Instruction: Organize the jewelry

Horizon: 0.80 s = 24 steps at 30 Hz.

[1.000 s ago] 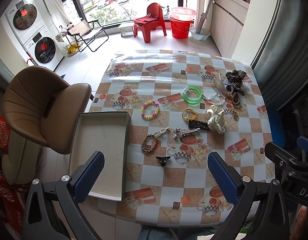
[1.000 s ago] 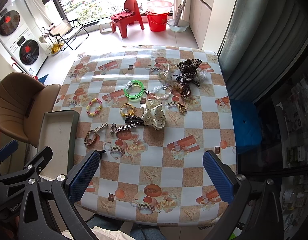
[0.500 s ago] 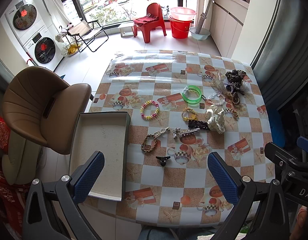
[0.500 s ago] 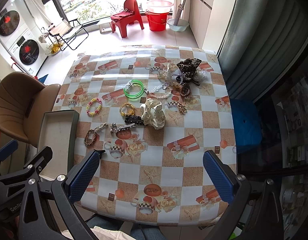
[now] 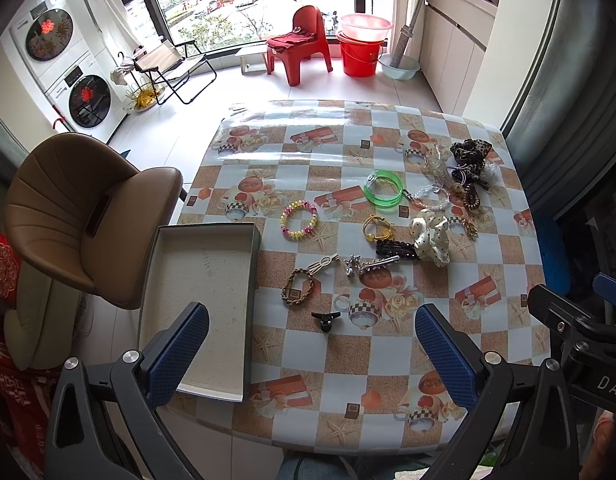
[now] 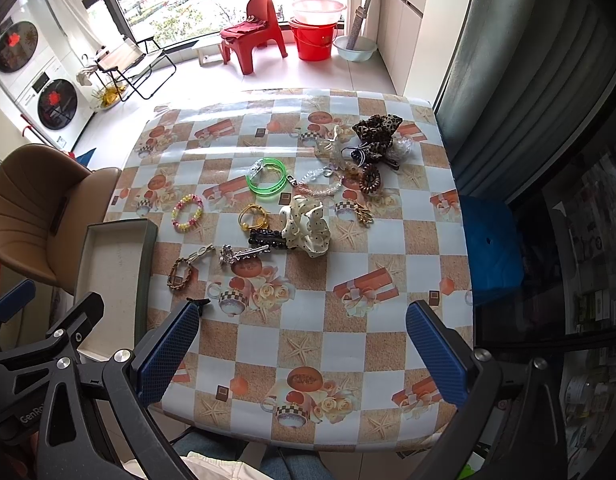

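Observation:
An empty grey tray (image 5: 200, 308) lies on the table's left edge; it also shows in the right wrist view (image 6: 108, 280). Jewelry lies scattered on the table: a green bangle (image 5: 382, 191), a pink-yellow bead bracelet (image 5: 298, 220), a brown braided bracelet (image 5: 298, 287), a small black clip (image 5: 326, 320), a silver hair clip (image 5: 367, 265), a white dotted scrunchie (image 5: 429, 235) and a leopard scrunchie (image 6: 377, 130). My left gripper (image 5: 311, 354) is open and empty above the near edge. My right gripper (image 6: 302, 352) is open and empty, also held high.
The table (image 6: 387, 248) wears a checkered plastic cloth. A brown chair (image 5: 80, 216) stands at the left, by the tray. A blue stool (image 6: 489, 248) stands at the right. A red chair (image 5: 298, 52) and buckets are far behind.

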Available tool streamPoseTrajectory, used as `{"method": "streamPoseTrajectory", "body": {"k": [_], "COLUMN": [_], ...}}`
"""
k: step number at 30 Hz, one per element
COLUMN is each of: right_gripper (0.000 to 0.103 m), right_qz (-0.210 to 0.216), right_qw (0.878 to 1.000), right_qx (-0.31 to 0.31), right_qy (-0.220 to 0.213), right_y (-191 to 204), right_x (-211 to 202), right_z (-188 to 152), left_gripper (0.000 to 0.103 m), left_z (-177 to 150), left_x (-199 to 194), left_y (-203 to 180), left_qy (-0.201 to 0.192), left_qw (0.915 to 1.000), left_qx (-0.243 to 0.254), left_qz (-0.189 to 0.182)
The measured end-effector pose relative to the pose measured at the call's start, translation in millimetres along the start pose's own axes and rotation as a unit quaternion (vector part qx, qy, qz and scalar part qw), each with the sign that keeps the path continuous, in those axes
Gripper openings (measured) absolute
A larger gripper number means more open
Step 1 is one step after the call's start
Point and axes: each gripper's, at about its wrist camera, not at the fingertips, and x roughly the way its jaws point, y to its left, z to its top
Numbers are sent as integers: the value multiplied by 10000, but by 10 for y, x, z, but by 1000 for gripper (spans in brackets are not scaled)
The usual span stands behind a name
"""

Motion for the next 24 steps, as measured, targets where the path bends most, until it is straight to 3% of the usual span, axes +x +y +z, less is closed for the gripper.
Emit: {"method": "streamPoseTrajectory", "body": {"k": [12, 24], "right_gripper": [103, 103], "right_qz": [149, 368], "right_qw": [9990, 9925], "right_qx": [379, 721], "right_qy": [202, 912], "right_y": [-269, -673], "right_x": [166, 888], "right_z": [-90, -236], "left_gripper": [103, 103], "left_z": [-106, -661], "left_x": [266, 1109], "left_y": [205, 358], "left_qy": [354, 1267], "left_qw": [9991, 9909], "left_qx": [-213, -461], "left_qz": [83, 5]}}
